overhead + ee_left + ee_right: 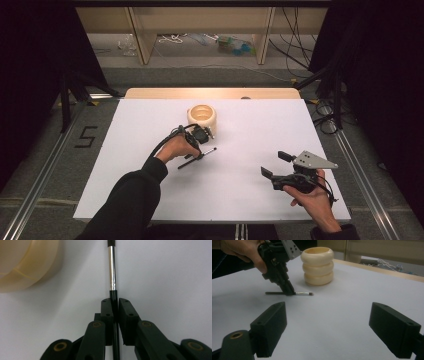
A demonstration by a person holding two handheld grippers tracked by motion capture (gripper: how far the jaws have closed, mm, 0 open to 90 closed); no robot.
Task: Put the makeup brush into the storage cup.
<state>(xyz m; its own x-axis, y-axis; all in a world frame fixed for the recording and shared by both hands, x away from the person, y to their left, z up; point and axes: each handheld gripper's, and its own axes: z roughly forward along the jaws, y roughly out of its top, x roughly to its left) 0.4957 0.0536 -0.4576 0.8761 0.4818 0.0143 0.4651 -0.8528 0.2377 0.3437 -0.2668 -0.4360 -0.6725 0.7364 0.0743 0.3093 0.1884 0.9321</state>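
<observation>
Your left gripper (201, 153) is clamped on the handle of the thin black brush (112, 275), which lies flat on the white table (240, 200) just near of the cream ribbed holder (202, 116). Your right gripper (274, 164) hovers wide apart, far right, holding nothing.

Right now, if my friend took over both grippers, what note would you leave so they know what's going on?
Left gripper: jaws shut on the brush, gripping its black handle; the brush lies flat on the white table, not lifted yet.
Right gripper: jaws open, holding nothing, hovering over the table's right side, away from everything.
Cream holder: stands upright just beyond the brush, with its top open.
Done: brush gripped.
Left, probably: lift the brush and stand it in the holder.
</observation>
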